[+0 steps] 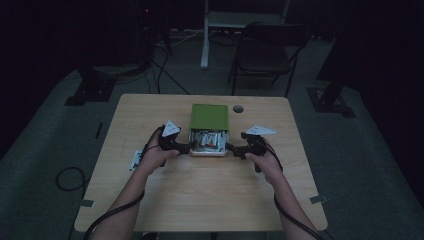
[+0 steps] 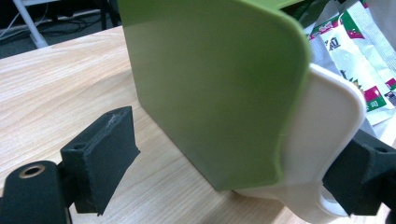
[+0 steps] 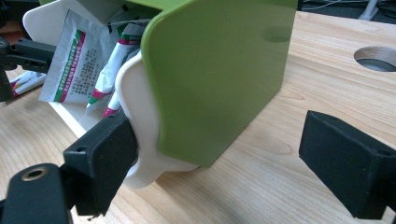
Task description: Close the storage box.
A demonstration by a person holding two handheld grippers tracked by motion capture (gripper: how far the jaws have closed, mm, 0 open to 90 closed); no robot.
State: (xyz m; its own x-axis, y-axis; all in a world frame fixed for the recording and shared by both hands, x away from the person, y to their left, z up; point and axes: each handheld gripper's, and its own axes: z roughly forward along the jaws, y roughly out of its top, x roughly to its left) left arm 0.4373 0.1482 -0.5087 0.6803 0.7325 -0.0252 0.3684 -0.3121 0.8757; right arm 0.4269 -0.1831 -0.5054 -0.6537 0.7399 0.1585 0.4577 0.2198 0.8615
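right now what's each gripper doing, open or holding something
Left gripper: open, jaws straddling the corner of the green plastic box with its white inner tray, one jaw apart from it.
Right gripper: open, one jaw against the white tray, the other apart.

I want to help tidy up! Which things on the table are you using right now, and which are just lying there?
Being used:
- green box
- its white drawer, pulled partly out
- sachets inside the drawer
- left gripper and right gripper, one at each side of the drawer

Just lying about:
- small packet near the table's left edge
- folding chair behind the table
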